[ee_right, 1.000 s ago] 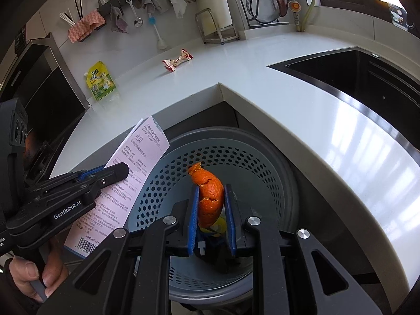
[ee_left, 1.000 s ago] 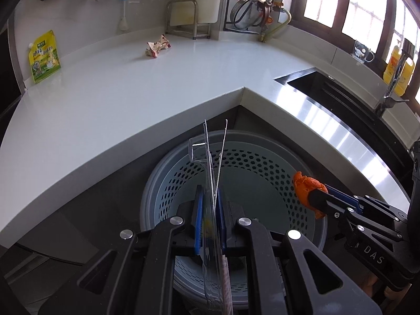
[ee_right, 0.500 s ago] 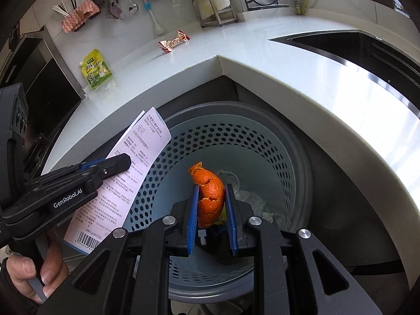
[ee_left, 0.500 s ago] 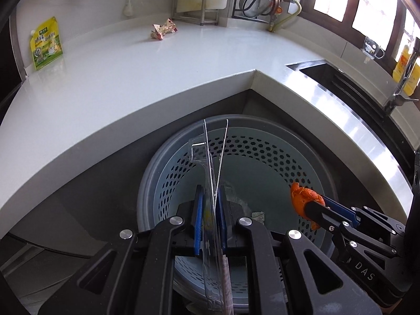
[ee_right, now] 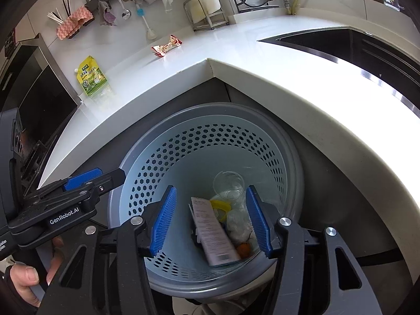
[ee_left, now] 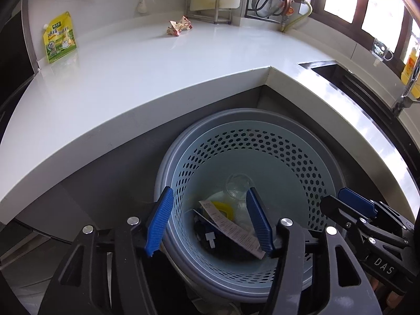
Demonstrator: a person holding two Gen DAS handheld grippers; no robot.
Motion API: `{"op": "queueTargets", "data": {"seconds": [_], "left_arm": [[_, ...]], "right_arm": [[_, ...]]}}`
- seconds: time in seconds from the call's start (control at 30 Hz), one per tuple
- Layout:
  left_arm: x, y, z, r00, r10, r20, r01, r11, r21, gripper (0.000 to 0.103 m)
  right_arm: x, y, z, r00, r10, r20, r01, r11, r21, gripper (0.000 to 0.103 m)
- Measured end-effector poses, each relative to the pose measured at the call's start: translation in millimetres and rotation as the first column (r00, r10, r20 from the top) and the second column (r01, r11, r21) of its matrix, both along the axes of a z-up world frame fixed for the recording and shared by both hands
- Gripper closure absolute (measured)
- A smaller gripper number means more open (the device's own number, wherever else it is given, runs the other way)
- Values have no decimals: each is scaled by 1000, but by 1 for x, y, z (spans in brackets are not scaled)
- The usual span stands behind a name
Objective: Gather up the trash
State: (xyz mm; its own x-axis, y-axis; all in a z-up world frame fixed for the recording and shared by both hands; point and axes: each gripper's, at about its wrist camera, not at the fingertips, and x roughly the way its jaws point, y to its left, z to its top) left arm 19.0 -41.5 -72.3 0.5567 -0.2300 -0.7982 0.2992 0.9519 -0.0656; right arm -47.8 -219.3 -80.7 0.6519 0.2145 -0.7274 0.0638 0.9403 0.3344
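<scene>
A blue perforated trash bin stands on the floor in the corner under the white counter. My left gripper hangs over it with jaws opening and nothing between the pads. A long paper receipt lies inside the bin beside a clear plastic cup. My right gripper is also above the bin, jaws opening and empty. Below it, the receipt and an orange peel rest on the bin's bottom. A crumpled snack wrapper and a green pouch lie on the counter.
The counter's corner edge juts out just beyond the bin. A dark sink is set in the counter to the right. Utensils and cloths hang on the back wall, with a metal rack beneath. A person's hand holds the left gripper.
Both grippers have opened. The receipt has left the left gripper and the orange peel has left the right one; both now lie in the bin.
</scene>
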Motion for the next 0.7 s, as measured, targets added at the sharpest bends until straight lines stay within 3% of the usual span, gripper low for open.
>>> {"op": "queueTargets", "data": {"seconds": [0.7], "left_arm": [[-8, 2, 5, 999, 29, 40, -30, 999, 28, 31]], "right_arm": [[-5, 1, 2, 1000, -20, 8, 20, 999, -36, 40]]}}
